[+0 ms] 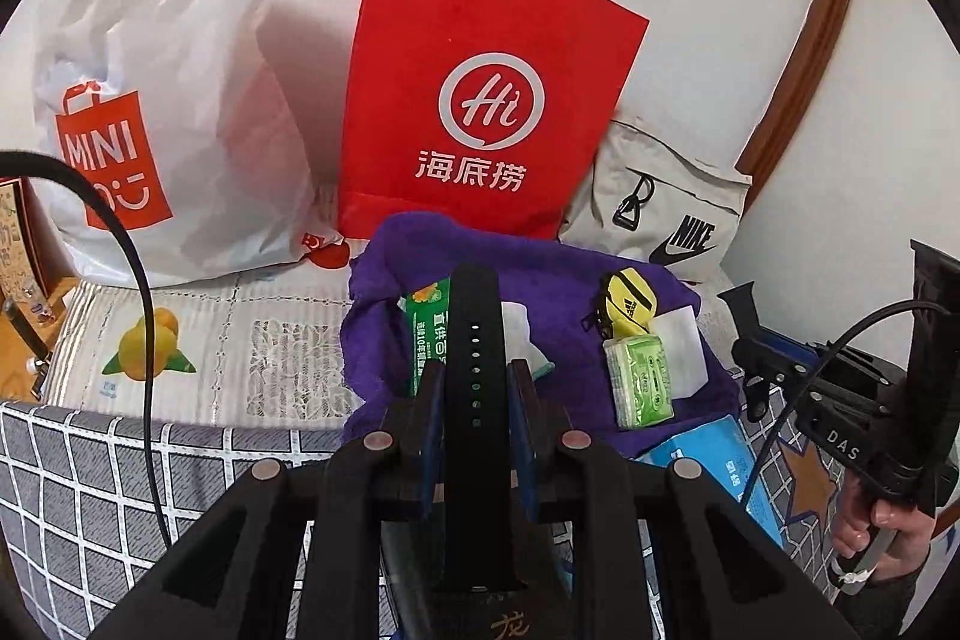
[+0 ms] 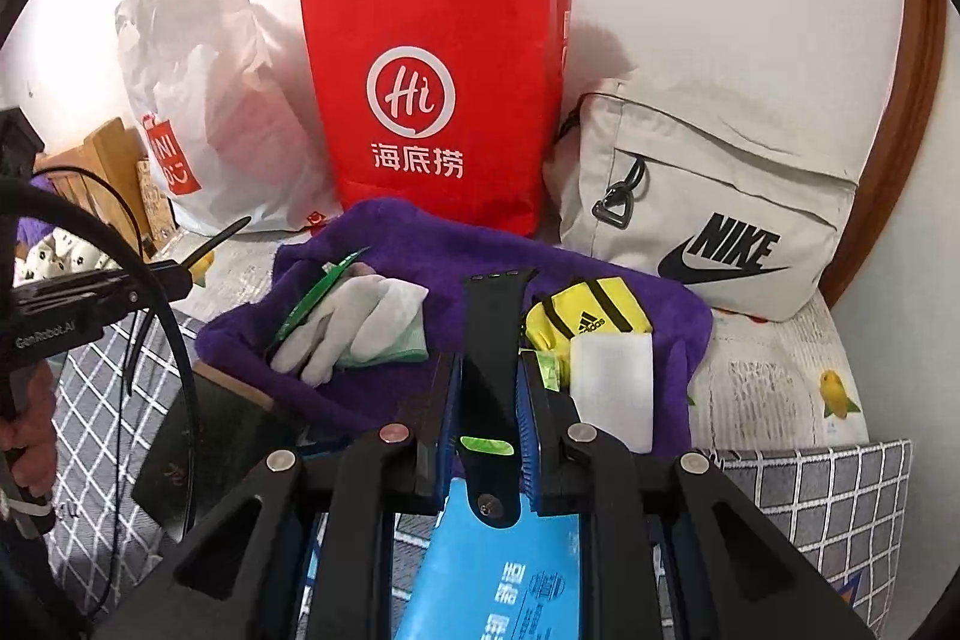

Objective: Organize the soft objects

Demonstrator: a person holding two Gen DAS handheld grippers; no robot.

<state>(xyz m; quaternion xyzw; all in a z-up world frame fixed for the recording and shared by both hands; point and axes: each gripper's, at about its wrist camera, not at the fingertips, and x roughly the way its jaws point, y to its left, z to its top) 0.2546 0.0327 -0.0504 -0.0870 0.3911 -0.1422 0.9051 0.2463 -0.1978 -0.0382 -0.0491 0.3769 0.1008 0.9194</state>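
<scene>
Poking forward between each closed claw's fingers: left claw [image 1: 475, 388] perforated strap [image 1: 474, 340], right claw [image 2: 489, 400] pin strap [image 2: 492, 340].

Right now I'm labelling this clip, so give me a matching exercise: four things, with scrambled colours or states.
Things:
1. Hi-logo paper bag
2. fluffy towel
3. Nike fabric pouch
4. perforated black watch strap

Colours or states:
A. beige
B. clamped in left gripper
C. red
D. purple

Pairs: 1-C, 2-D, 3-A, 4-B
</scene>
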